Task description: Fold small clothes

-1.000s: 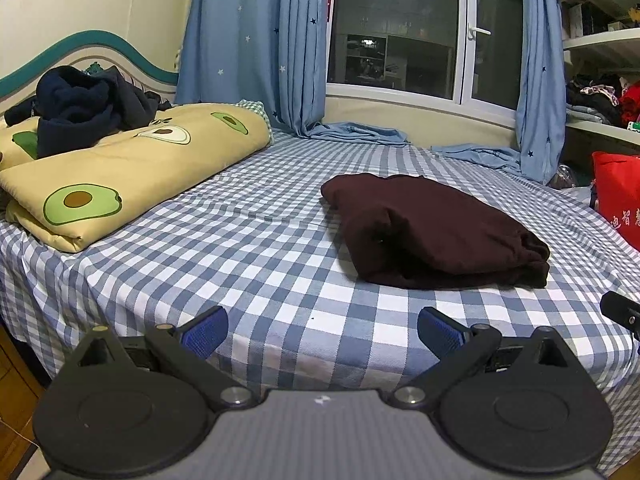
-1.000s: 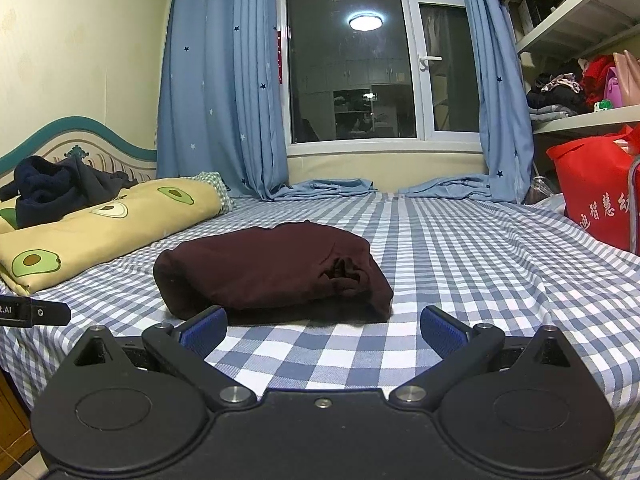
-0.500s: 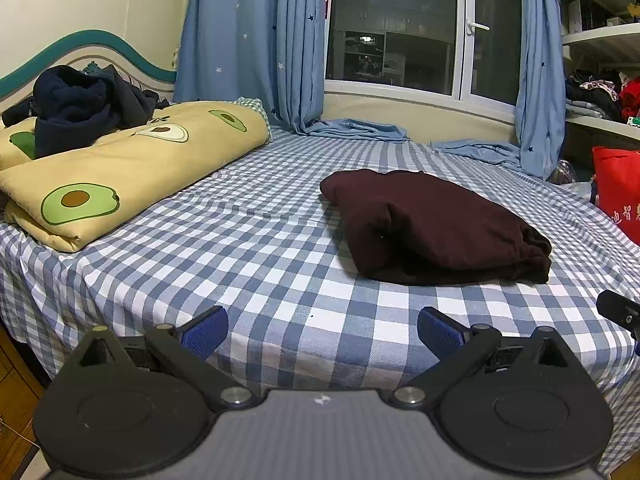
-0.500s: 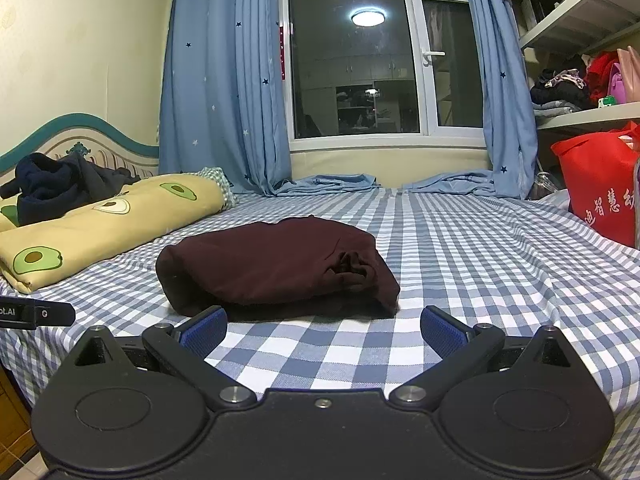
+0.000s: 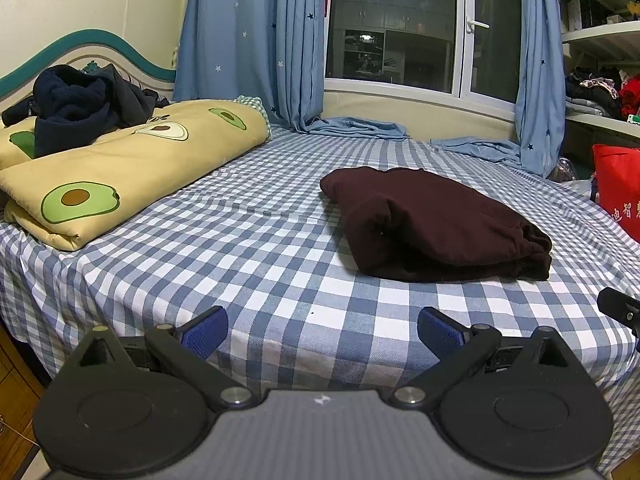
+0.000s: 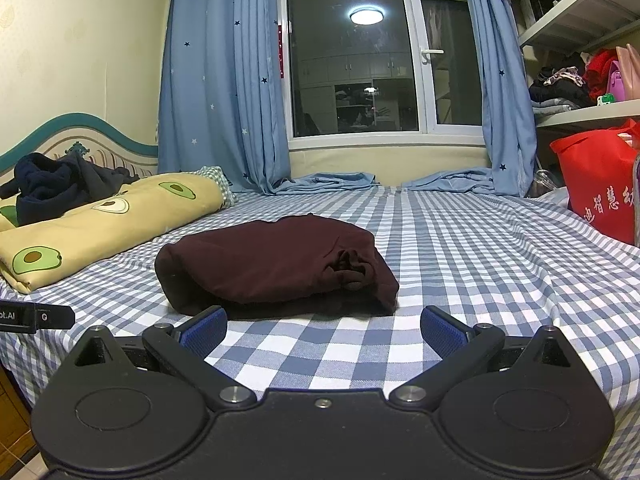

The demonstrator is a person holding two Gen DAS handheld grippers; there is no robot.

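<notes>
A dark maroon garment (image 5: 436, 224) lies folded in a thick bundle on the blue-checked bed (image 5: 256, 256). It also shows in the right wrist view (image 6: 276, 266), just beyond my right gripper. My left gripper (image 5: 322, 330) is open and empty, over the bed's near edge, left of and short of the garment. My right gripper (image 6: 324, 330) is open and empty, its blue pads (image 6: 204, 330) close to the garment's near edge without touching it.
A yellow avocado-print quilt (image 5: 120, 168) lies at the left with a dark navy garment (image 5: 80, 104) heaped on it. A red bag (image 6: 600, 184) stands at the right edge. Blue curtains (image 6: 224, 92) and a window are behind the bed. Shelves with clothes (image 6: 568, 92) are at right.
Both grippers have drifted slightly back and tilted a little; the garment has not moved. Both grippers stay open.
</notes>
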